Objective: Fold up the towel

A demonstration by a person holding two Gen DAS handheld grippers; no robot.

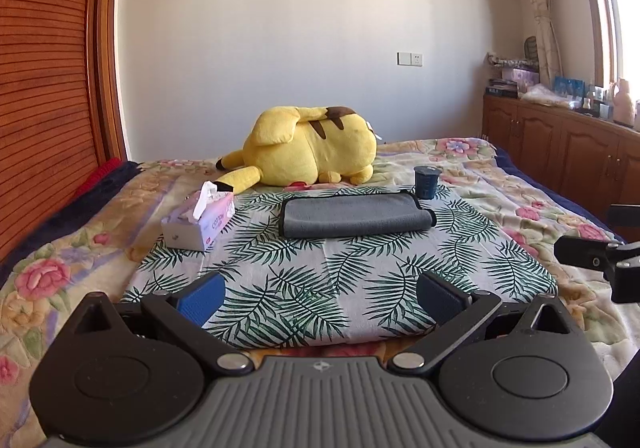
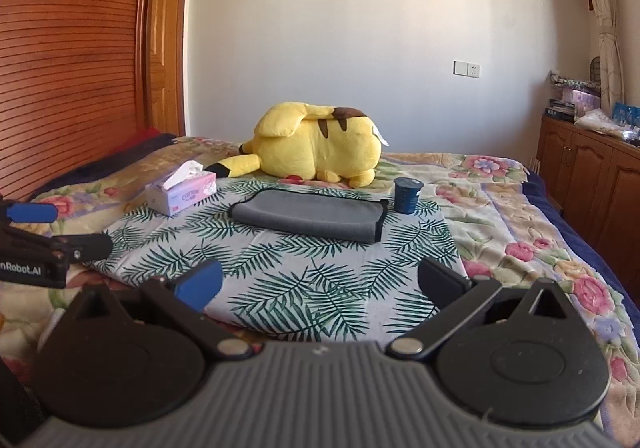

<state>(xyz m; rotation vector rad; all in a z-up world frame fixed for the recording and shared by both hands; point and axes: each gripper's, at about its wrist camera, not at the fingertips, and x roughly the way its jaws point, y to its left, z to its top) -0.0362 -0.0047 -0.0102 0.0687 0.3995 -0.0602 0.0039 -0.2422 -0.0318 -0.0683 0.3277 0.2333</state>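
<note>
At the far left a slatted wooden wardrobe door [image 1: 44, 87] is standing beside the bed, and a floral quilt [image 1: 48, 276] is covering the mattress. On the quilt a leaf-print cloth [image 1: 320, 272] is lying flat. A tissue box [image 1: 199, 221] is sitting on the cloth's left edge, with a tissue sticking up from its slot. The left gripper [image 1: 320, 294] is hovering low over the near edge of the cloth, its jaws spread wide and gripping nothing, with the blue pads [image 1: 202, 298] facing inward. The gray towel [image 1: 356, 215], already folded into a long rectangle with dark trim, is resting on the far middle of the cloth, well apart from both grippers. Behind it a yellow Pikachu plush [image 1: 312, 145] is lying on its side. Just right of the towel a dark blue cup [image 1: 426, 182] is standing upright. The right gripper [image 2: 320, 284] is likewise hovering over the near edge, its jaws released and empty. At the far right, wooden cabinets [image 1: 560, 151] are running under the window, with clutter on top.
</note>
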